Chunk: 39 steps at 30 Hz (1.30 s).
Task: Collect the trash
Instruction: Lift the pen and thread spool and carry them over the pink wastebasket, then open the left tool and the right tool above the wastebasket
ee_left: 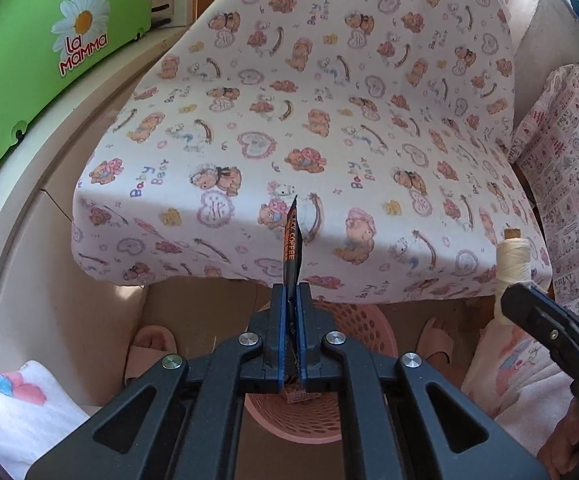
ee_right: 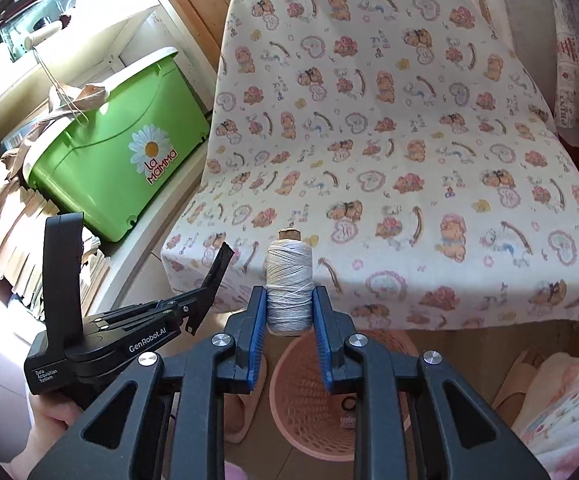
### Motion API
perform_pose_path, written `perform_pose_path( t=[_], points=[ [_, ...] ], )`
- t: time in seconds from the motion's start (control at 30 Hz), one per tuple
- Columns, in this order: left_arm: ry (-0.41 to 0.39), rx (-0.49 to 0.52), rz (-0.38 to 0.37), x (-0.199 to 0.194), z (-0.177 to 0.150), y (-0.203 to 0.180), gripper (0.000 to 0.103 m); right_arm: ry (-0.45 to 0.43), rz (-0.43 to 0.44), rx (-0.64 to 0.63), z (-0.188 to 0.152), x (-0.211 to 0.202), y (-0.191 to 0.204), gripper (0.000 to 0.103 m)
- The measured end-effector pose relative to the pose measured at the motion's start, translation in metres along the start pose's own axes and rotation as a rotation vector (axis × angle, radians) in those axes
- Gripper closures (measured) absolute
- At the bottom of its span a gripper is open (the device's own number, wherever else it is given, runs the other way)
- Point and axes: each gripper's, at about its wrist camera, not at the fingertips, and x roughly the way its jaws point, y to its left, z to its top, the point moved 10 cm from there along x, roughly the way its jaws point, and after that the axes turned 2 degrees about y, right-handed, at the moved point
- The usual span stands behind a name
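The pink basket (ee_right: 313, 396) on the floor holds small items too indistinct to identify. Above it, the left gripper (ee_left: 290, 300) clamps a black coffee sachet (ee_left: 292, 240); the right gripper (ee_right: 289, 300) pinches a thread spool (ee_right: 289, 280). The basket's rim is partly hidden by the patterned cloth (ee_right: 389, 140).

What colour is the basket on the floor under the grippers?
Pink. The basket, perforated with holes, shows best in the right wrist view, below the table edge.

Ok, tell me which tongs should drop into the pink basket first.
Left. The left tongs grip the coffee sachet directly above the pink basket. The right tongs hold a thread spool nearer the basket's far rim, so either could follow quickly.
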Motion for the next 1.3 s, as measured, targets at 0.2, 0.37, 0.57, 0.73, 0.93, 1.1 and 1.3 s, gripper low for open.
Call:
perform_pose_path(
  t=[0.2, 0.37, 0.57, 0.73, 0.93, 1.1, 1.3],
  points=[
    [0.092, 0.026, 0.022, 0.026, -0.017, -0.003, 0.099, 0.097, -0.042, 0.056, -0.030, 0.028, -0.018, 0.078],
    [0.164, 0.040, -0.003, 0.040, -0.035, -0.011, 0.099, 0.215, -0.066, 0.089, -0.063, 0.058, -0.030, 0.078],
    [0.238, 0.041, -0.009, 0.055, -0.050, -0.017, 0.099, 0.314, -0.098, 0.112, -0.090, 0.090, -0.041, 0.078],
    [0.335, 0.026, 0.012, 0.083, -0.070, -0.011, 0.099, 0.364, -0.176, 0.101, -0.104, 0.115, -0.057, 0.078],
    [0.445, 0.040, 0.075, 0.135, -0.091, -0.006, 0.099, 0.453, -0.245, 0.113, -0.126, 0.153, -0.082, 0.078],
    [0.504, 0.144, 0.205, 0.169, -0.121, 0.003, 0.099, 0.530, -0.288, 0.156, -0.151, 0.174, -0.102, 0.078],
    [0.589, 0.091, 0.137, 0.190, -0.147, 0.007, 0.099, 0.563, -0.292, 0.205, -0.169, 0.193, -0.122, 0.078]
  ],
)
